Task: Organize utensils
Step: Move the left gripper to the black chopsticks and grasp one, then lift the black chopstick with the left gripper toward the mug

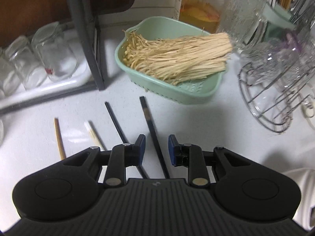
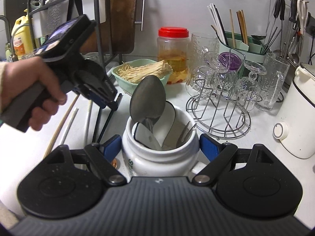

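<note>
Two black chopsticks lie on the white counter. One black chopstick (image 1: pixel 151 127) runs between the blue pads (image 1: pixel 140 143) of my left gripper (image 1: pixel 156 144), which stands open just above it without pressing. The other black chopstick (image 1: pixel 116 122) lies just left of the pads. Further left are a white chopstick (image 1: pixel 93 134) and a wooden chopstick (image 1: pixel 59 137). In the right wrist view a hand (image 2: pixel 39 92) points the left gripper (image 2: pixel 111 101) down at the counter. My right gripper (image 2: pixel 160 143) is shut on a white jar (image 2: pixel 157 159) that holds a large metal spoon (image 2: pixel 147 98) and other spoons.
A green basket (image 1: pixel 196 98) of enoki mushrooms sits behind the chopsticks. Glass jars (image 1: pixel 55 53) stand under a dark rack at the left. At the right stand a wire rack of glasses (image 2: pixel 218 118), a green utensil holder (image 2: pixel 244 45), a red-lidded jar (image 2: pixel 173 49) and a white appliance (image 2: pixel 301 108).
</note>
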Tool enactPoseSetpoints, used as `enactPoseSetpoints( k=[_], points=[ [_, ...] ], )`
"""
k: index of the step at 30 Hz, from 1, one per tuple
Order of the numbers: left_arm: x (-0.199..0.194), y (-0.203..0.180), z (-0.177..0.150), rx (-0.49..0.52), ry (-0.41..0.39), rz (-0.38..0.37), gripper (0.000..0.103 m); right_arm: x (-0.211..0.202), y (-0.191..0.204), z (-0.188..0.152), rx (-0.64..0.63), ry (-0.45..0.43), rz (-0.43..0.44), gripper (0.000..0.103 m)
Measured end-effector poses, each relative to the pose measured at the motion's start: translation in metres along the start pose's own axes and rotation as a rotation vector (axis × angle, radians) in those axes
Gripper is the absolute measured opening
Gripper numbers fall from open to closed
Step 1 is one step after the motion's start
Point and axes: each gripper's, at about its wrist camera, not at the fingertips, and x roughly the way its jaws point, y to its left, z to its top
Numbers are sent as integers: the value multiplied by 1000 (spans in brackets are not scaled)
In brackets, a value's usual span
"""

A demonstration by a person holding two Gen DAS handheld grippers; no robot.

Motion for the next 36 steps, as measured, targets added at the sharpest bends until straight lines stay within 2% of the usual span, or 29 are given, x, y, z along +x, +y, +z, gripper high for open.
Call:
enactPoseSetpoints(
  k=[10, 14, 16, 18, 21, 23, 29, 33, 36],
  points=[
    [19, -6, 20, 33, 72, 107, 29, 4, 2, 3, 2, 4, -7, 88],
    [23, -11, 28, 88, 102, 169, 29, 5, 2, 3, -4, 0, 1, 88],
    [24, -9, 32, 84, 119, 180, 27, 5, 3, 4, -9, 0, 6, 88],
    [27, -8, 34, 84, 129, 178, 14, 6, 3, 4, -16, -2, 9, 88],
    [27, -9, 37, 99, 121, 202, 10, 7, 3, 5, -20, -2, 16, 88],
    [26, -9, 36, 103, 118, 201, 7, 8, 3, 6, -23, 0, 21, 88],
    [7, -10, 31, 101, 62, 164, 6, 10, 2, 8, -38, 2, 35, 88],
    [-19, -12, 26, 104, -10, 128, 6, 12, 2, 9, -41, 4, 39, 88],
    [-42, -11, 21, 69, -60, 74, 6, 14, 3, 10, -47, 2, 43, 88]
  ],
)
